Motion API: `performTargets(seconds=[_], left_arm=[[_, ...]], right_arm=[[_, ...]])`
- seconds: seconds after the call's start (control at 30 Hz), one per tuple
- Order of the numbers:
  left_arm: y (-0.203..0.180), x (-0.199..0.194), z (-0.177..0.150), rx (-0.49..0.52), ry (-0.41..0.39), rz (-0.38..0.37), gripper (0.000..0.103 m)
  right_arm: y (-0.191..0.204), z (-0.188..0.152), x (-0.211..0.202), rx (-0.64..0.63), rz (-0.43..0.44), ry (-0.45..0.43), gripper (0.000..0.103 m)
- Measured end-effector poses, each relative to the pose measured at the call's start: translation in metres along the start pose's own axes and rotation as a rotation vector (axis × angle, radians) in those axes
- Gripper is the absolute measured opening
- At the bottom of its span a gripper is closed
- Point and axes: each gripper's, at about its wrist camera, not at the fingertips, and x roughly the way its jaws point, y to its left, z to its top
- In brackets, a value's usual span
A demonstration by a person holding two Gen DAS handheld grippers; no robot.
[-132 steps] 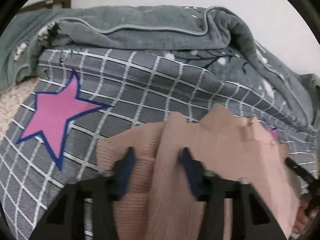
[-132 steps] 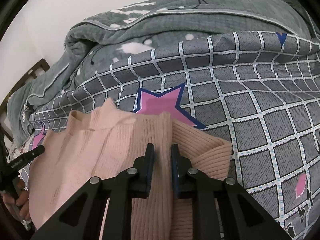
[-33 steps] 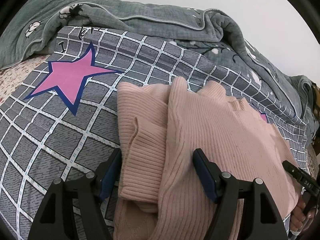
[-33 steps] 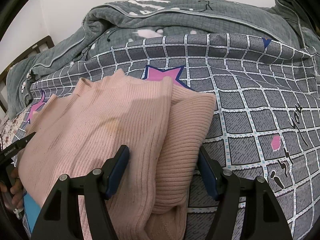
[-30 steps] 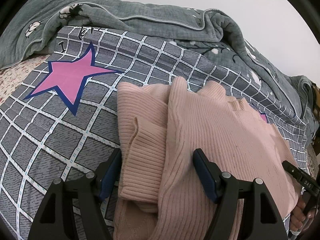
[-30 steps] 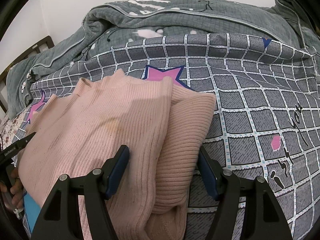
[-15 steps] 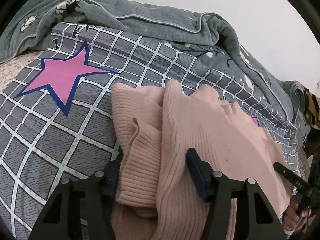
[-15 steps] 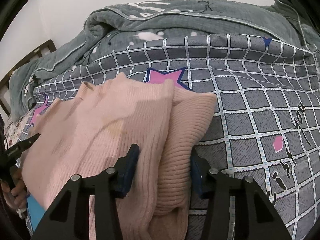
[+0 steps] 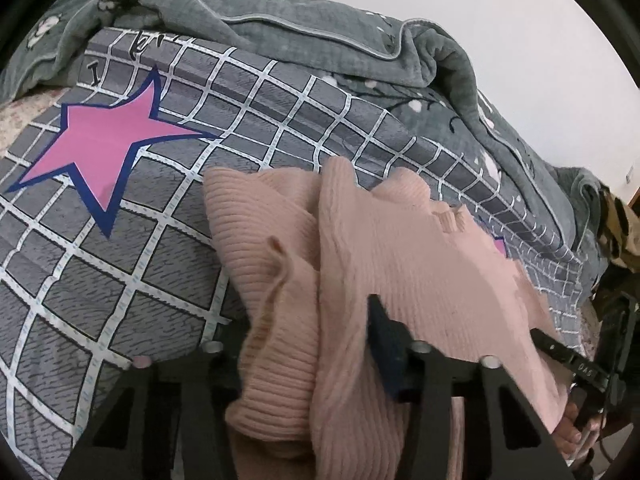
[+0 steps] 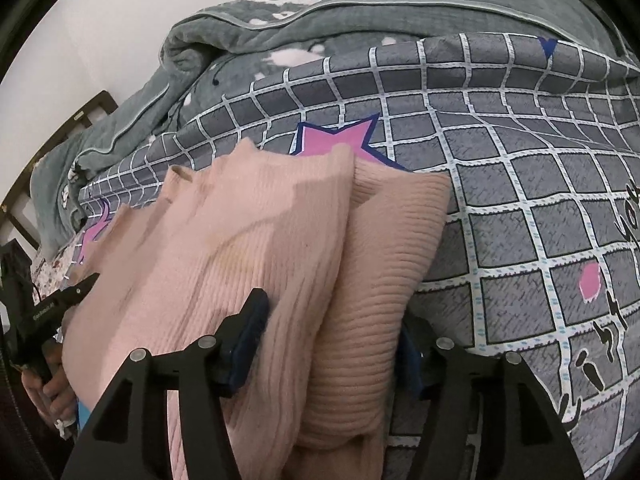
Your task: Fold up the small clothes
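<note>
Your left gripper sits at the left edge of the pink ribbed sweater, which lies folded on the bed's quilt, a grey cover with a white grid and pink stars edged in blue. Its jaws have just been closing and now pinch the bunched, rolled knit, where a second ago they stood wide on either side of it. Behind lies a rumpled grey fleece blanket with piped edging. Your right gripper straddles the sweater's right edge, the thick folded sleeve between its blue pads; its jaws narrowed and have just been opening again, and I cannot tell whether they press the cloth. The knit has bulged upward since then.
</note>
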Motion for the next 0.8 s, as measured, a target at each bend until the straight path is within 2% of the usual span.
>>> performTargets(seconds=[0.07, 0.17, 0.2, 0.27, 0.33, 0.5, 0.63, 0.8], left_arm=[[0.002, 0.0, 0.001, -0.018, -0.001, -0.021, 0.03], [0.003, -0.002, 0.002, -0.029, -0.002, -0.029, 0.026], [0.002, -0.003, 0.003, -0.033, -0.003, -0.028, 0.025], [-0.001, -0.006, 0.006, -0.046, -0.002, -0.033, 0.024], [-0.004, -0.012, 0.011, -0.067, -0.008, -0.051, 0.023], [-0.017, -0.034, 0.012, -0.064, -0.035, -0.078, 0.022], [-0.032, -0.055, -0.003, -0.029, -0.014, -0.078, 0.022], [-0.047, -0.087, -0.034, 0.016, 0.006, -0.079, 0.022]], right_arm=[[0.0, 0.001, 0.0, -0.003, 0.007, 0.001, 0.053], [-0.002, 0.001, -0.004, 0.0, 0.067, -0.016, 0.025], [-0.004, 0.001, -0.007, 0.009, 0.079, -0.032, 0.021], [-0.007, 0.001, -0.015, 0.029, 0.093, -0.077, 0.02], [-0.001, 0.001, -0.024, 0.007, 0.067, -0.108, 0.02], [0.014, 0.007, -0.046, -0.007, 0.018, -0.096, 0.019], [0.015, 0.003, -0.079, -0.024, 0.035, -0.114, 0.019], [0.008, -0.024, -0.116, -0.014, 0.034, -0.091, 0.019]])
